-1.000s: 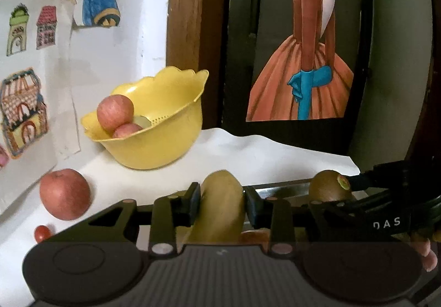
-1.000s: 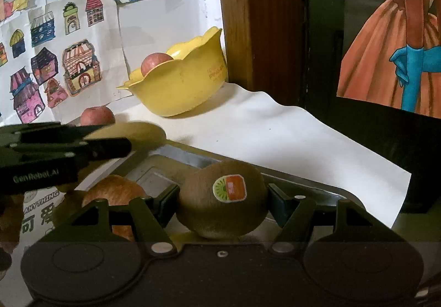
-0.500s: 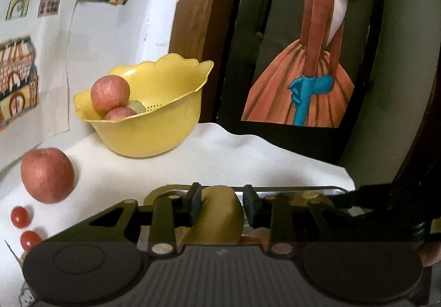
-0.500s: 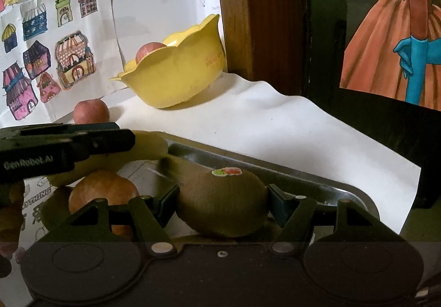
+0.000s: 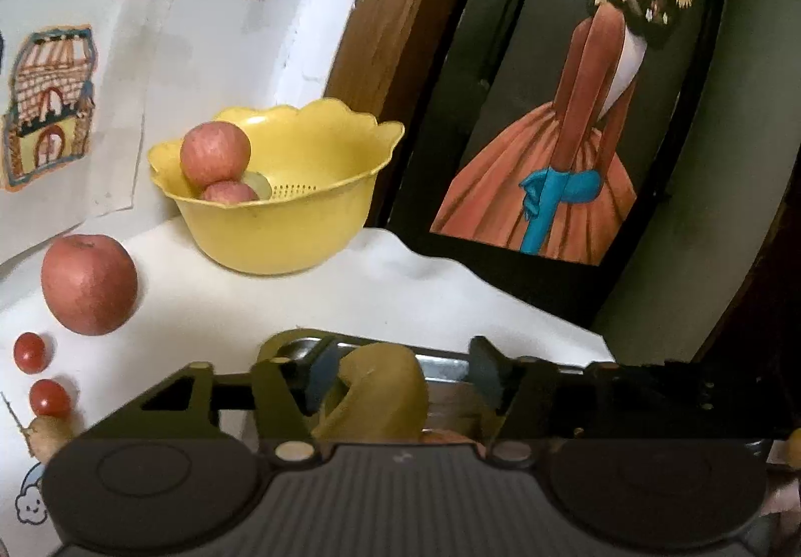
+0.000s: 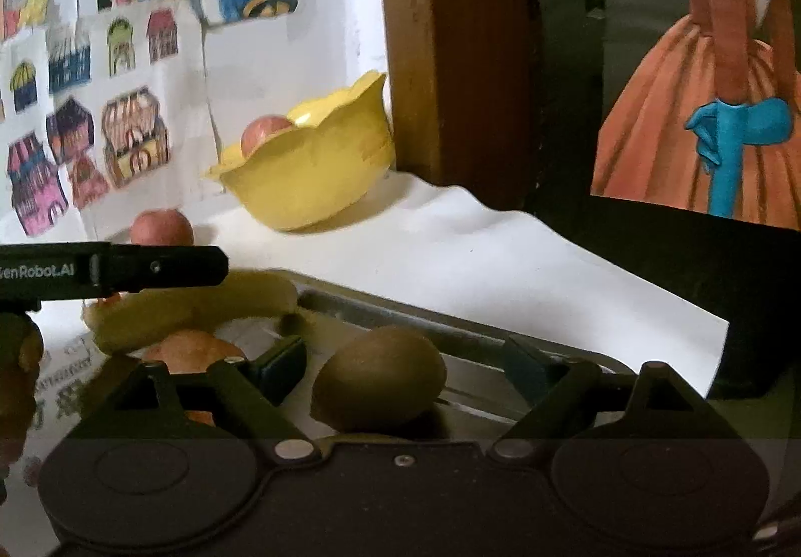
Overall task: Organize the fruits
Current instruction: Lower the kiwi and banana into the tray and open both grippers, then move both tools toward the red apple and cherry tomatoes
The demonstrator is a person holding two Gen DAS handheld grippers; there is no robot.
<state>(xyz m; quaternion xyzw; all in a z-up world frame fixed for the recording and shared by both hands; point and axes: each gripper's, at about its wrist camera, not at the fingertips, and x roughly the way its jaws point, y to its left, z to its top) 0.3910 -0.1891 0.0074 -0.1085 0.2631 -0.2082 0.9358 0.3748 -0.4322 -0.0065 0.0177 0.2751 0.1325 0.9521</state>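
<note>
Left tongs [image 5: 395, 372]: spread wide around the long yellow banana [image 5: 375, 399].
Right tongs [image 6: 405, 364]: spread; the brown fuzzy kiwi [image 6: 378, 384] is set in the shiny metal tray [image 6: 450, 327].
Tip: both tongs should be lifted straight up, so no fruit is bumped.

- Brown kiwi [image 6: 379, 377] lies on its side in the metal tray [image 6: 450, 324].
- Yellow-green mango [image 5: 376, 394] rests in the tray too, beside an orange fruit [image 6: 192, 349].
- Yellow bowl [image 5: 285, 226] holds two red apples [image 5: 215, 152].
- A third apple [image 5: 89, 284] and two cherry tomatoes [image 5: 31, 352] sit on the table.
</note>
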